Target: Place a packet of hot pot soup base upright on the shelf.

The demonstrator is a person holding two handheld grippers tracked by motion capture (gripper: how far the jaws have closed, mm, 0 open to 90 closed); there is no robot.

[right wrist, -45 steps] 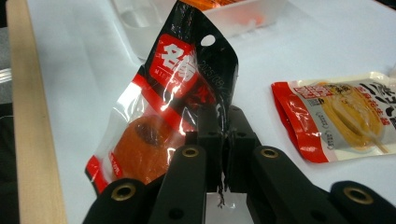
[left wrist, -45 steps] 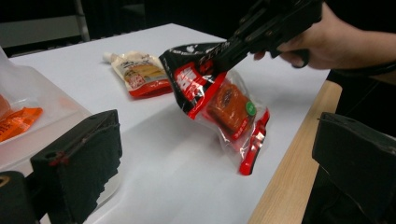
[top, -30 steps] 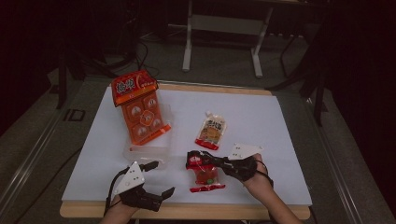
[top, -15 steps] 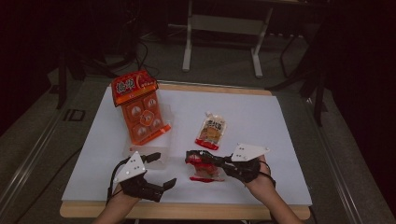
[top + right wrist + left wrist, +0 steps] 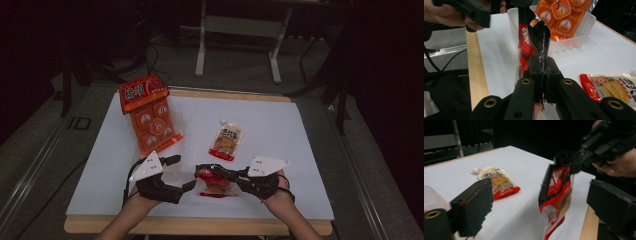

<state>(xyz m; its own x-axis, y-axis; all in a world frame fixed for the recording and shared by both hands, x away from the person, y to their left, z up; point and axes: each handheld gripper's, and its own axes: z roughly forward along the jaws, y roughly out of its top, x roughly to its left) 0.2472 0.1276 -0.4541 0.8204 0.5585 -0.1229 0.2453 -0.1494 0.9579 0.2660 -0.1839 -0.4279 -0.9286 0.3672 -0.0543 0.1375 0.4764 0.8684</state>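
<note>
The pouch [image 5: 215, 182] near the front edge of the table [image 5: 280, 125] is red and black with a see-through part, and both grippers, left [image 5: 180, 172] and right [image 5: 202, 172], are black with a light grey plate on top. The other pouch [image 5: 226, 141] in the middle of the table is cream and yellow with a red bottom end. The big pack [image 5: 150, 120] near the back left corner is orange with a red top and round white marks, the tub [image 5: 574, 37] it sits in is see-through white, and the table is white with a light brown wood edge.
</note>
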